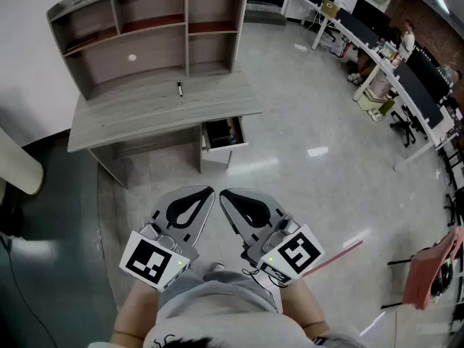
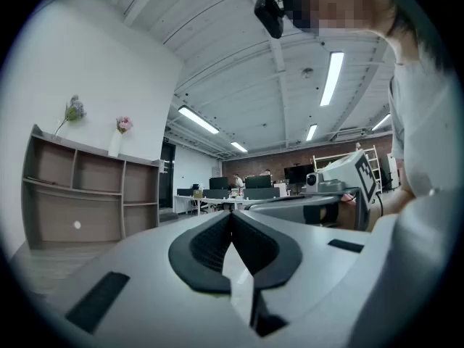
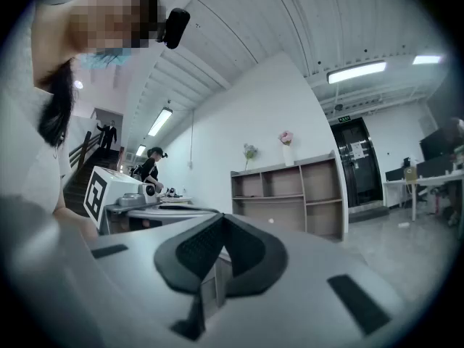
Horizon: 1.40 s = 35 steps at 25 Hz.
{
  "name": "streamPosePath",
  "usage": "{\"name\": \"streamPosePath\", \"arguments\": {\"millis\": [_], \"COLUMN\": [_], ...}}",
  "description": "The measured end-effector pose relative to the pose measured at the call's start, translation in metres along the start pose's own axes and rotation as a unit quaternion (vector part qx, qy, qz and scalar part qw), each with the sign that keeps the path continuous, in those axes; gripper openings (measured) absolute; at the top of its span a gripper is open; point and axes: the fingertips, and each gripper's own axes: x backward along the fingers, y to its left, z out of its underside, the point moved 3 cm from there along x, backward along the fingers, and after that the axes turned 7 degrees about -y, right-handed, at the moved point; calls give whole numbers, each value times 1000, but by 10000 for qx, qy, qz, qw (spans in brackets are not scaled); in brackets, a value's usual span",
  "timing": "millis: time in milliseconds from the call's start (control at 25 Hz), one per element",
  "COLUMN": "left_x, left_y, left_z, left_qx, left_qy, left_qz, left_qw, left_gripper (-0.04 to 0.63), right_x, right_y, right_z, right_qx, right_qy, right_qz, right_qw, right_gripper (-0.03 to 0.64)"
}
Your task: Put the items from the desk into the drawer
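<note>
Grey wood counter (image 1: 145, 114) in the upper left of the frame bears a small black pen (image 1: 180, 88), the open drawer (image 1: 223, 134) hangs under its right end, and well below, bottom centre, left gripper (image 1: 207, 192) and right gripper (image 1: 225, 193) have jaws pressed together on nothing.

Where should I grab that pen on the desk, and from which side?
Likely mid-barrel on the pen, from straight above: it lies flat on the desk with nothing close by, so the jaws can close across its thin width.
</note>
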Motion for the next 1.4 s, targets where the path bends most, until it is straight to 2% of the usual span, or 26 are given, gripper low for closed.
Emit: {"name": "streamPosePath", "arguments": {"millis": [280, 760, 1000, 1200, 1400], "left_x": [-4, -9, -26, -46, -62], "left_y": [-14, -4, 44, 103, 166], "left_z": [-1, 9, 16, 20, 18], "left_qx": [-59, -47, -6, 104, 56], "left_qy": [27, 152, 103, 95, 100], "left_qz": [-95, -131, -1, 209, 418], "left_qw": [9999, 9998, 9999, 9997, 9991], "left_gripper": [8, 9, 9, 9, 9], "right_x": [14, 6, -33, -86, -147], "right_y": [-2, -12, -38, -65, -89], "right_z": [-3, 5, 17, 22, 25], "right_qx": [-38, -182, -150, -152, -201], "right_qy": [-44, -82, 80, 91, -11], "right_qz": [-80, -63, 145, 351, 533], "right_qw": [10000, 9998, 9997, 9992, 9984], "right_gripper": [8, 8, 9, 9, 9]}}
